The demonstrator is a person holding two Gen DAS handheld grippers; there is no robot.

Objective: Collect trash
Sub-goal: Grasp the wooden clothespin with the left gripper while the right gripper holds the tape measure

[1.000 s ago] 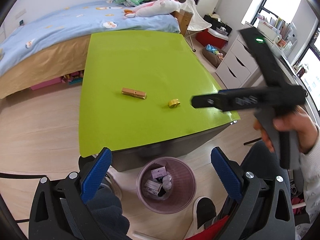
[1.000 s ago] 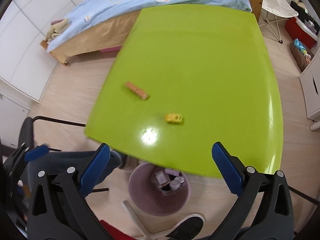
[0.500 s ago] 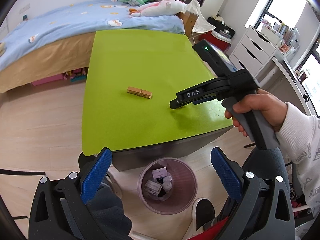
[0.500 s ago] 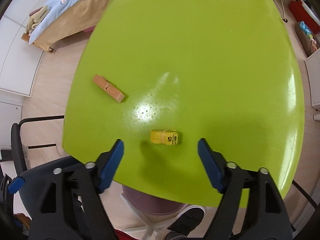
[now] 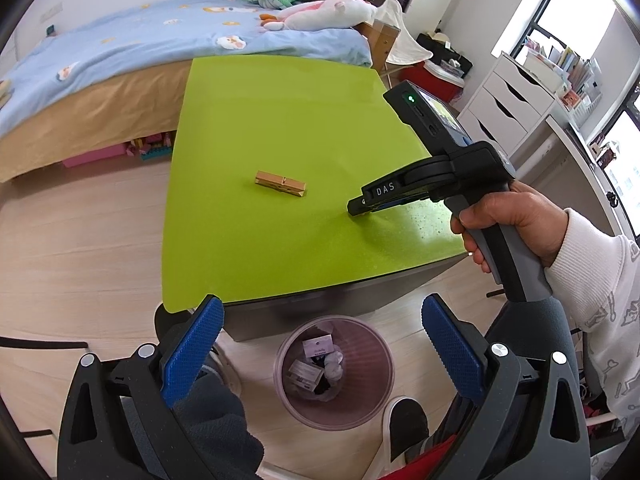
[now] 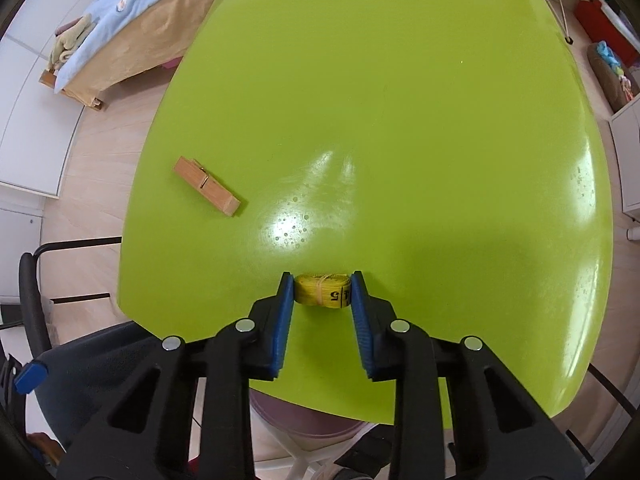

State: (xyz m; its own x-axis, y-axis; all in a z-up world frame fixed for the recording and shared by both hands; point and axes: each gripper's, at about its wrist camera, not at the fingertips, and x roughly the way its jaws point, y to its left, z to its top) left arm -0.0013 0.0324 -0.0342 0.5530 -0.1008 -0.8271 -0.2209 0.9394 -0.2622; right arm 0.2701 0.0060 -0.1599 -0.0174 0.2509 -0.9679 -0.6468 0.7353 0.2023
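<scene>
A rolled yellow tape measure lies on the green table near its front edge. My right gripper has its blue pads against both sides of the roll, down at the table top; in the left wrist view the right gripper hides the roll. A wooden clothespin lies to the left, also seen in the left wrist view. My left gripper is open and empty, above a pink trash bin on the floor that holds several scraps.
A bed with blue bedding and plush toys stands beyond the table. White drawers stand at the right. An office chair and the person's legs are at the table's front edge.
My right gripper moved forward and down to the table and closed from wide open onto the yellow tape measure. The left gripper stayed open over the bin.
</scene>
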